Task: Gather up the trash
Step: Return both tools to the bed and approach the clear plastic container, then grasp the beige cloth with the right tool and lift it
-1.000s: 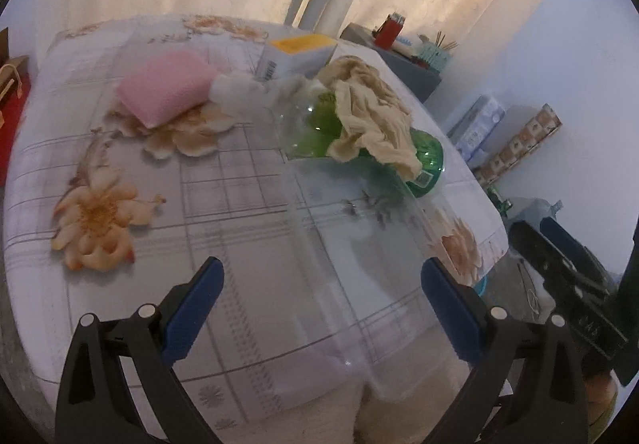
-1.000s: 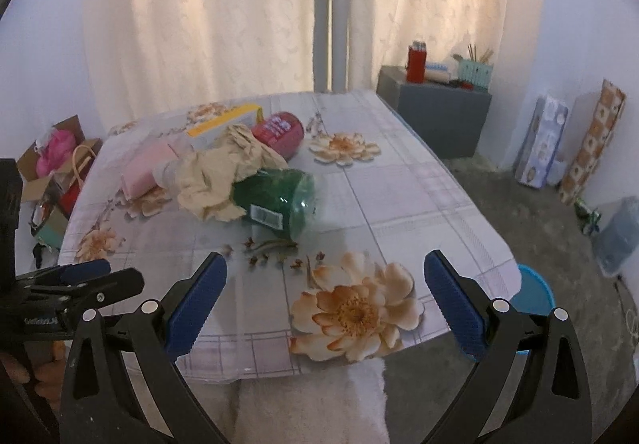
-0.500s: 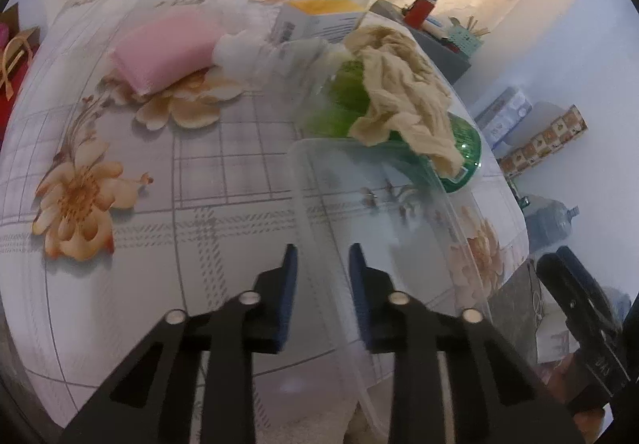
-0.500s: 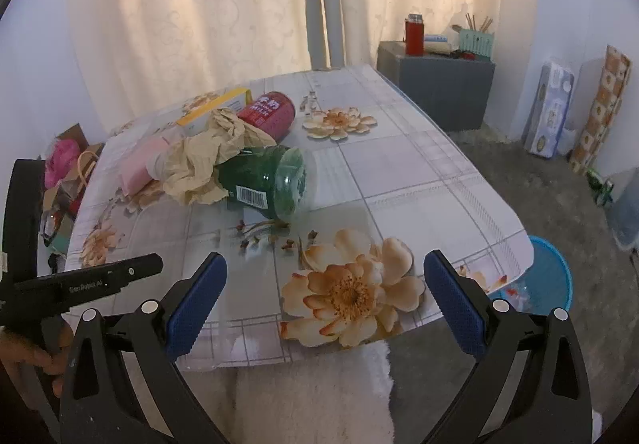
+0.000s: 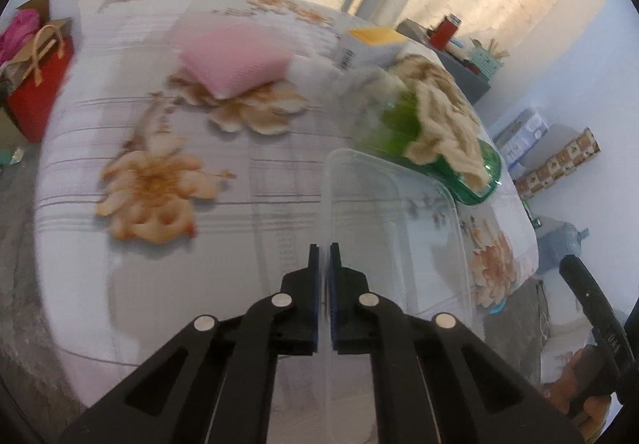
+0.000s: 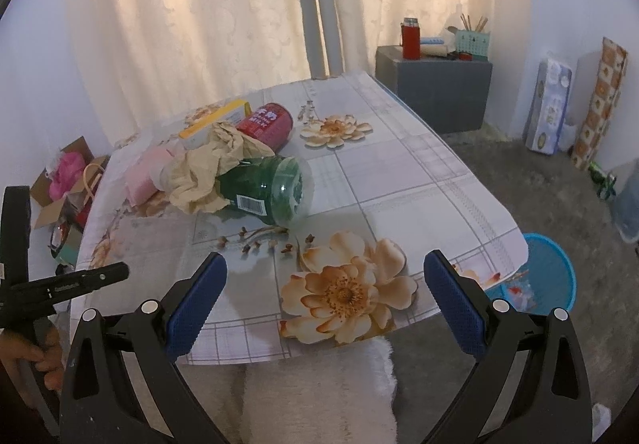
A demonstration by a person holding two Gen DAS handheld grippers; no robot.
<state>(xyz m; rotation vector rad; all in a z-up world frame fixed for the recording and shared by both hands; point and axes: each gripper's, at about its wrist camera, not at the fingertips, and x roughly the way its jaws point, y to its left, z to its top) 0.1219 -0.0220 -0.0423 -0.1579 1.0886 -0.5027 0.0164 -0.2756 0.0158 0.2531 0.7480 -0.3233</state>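
Two blue-padded tongs differ: the left gripper is clenched on the near wall of a clear plastic container, thin, light and flexible, best pinched at its rim; the right gripper gapes empty. Farther along the floral tablecloth lie crumpled paper, soft, and a smooth green jar, likely slippery.

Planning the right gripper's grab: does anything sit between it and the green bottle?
Possibly. The clear container, pinched by the shut left gripper, lies just before the green bottle; the right view barely shows it. Otherwise only bare tablecloth lies before the open right gripper. Crumpled paper drapes the bottle's far end.
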